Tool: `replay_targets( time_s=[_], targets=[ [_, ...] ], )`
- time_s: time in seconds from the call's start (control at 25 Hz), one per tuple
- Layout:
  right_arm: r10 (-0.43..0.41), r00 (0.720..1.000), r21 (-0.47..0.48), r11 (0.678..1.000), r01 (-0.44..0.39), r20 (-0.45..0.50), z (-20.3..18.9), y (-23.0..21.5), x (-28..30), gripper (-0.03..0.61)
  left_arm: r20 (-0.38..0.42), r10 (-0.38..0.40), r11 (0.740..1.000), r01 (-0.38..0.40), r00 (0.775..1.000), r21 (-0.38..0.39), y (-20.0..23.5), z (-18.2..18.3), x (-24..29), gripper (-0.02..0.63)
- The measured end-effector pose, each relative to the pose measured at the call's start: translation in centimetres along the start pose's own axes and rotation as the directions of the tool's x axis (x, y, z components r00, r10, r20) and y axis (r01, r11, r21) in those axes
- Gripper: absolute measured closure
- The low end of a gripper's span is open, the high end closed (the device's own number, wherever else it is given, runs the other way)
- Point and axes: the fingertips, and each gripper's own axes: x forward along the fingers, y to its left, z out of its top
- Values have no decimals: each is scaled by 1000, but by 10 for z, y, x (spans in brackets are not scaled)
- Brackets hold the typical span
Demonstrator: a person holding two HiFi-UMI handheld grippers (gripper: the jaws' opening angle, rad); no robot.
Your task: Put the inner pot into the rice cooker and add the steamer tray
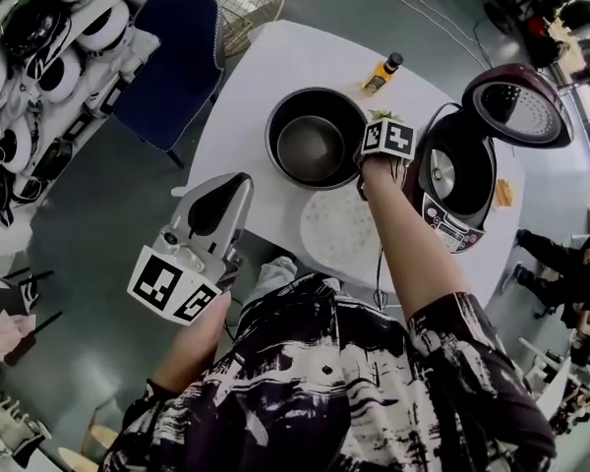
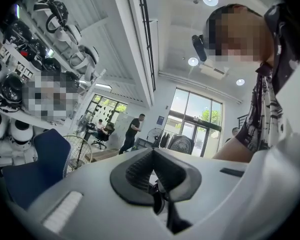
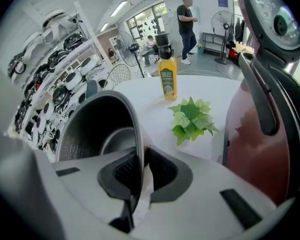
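The dark inner pot (image 1: 315, 138) stands on the white round table (image 1: 265, 77), left of the maroon rice cooker (image 1: 457, 180), whose lid (image 1: 516, 104) is up. My right gripper (image 1: 366, 170) points steeply down at the pot's right rim. In the right gripper view its jaws are shut on the inner pot's rim (image 3: 135, 134), one pad inside the wall and one outside. The white round steamer tray (image 1: 339, 229) lies flat on the table's near side. My left gripper (image 1: 216, 209) hangs off the table's left edge, jaws shut (image 2: 151, 171) and empty.
A yellow bottle (image 1: 382, 73) and a small green plant (image 3: 192, 118) stand at the table's far side, between pot and cooker. A blue chair (image 1: 172, 62) sits left of the table. Shelves of helmets (image 1: 39, 57) line the left wall. People stand in the background.
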Motion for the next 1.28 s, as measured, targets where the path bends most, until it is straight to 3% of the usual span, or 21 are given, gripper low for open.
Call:
replay_targets(
  time_s=[0.32, 0.48, 0.64, 0.8, 1.0, 1.28],
  targets=[
    [139, 982, 67, 987, -148, 125, 33, 17, -63, 566, -6, -146, 989, 146, 989, 17, -40, 8, 26, 609],
    [198, 962, 74, 974, -215, 189, 59, 10, -103, 566, -15, -242, 970, 242, 970, 17, -69, 1, 53, 609],
    [215, 945, 93, 965, -244, 248, 78, -27, -157, 566, -25, -346, 938, 346, 938, 12, -109, -4, 89, 609],
    [167, 935, 155, 962, -224, 314, 66, -85, -225, 566, -42, -451, 892, 451, 892, 13, -163, -5, 104, 609],
    [43, 933, 258, 955, -144, 358, 34, -182, -284, 566, -64, -534, 845, 535, 843, 11, -220, -10, 121, 609],
    [-91, 935, 358, 933, -41, 343, -3, -289, -310, 561, -113, -564, 823, 568, 818, 10, -265, -29, 131, 609]
  ],
)
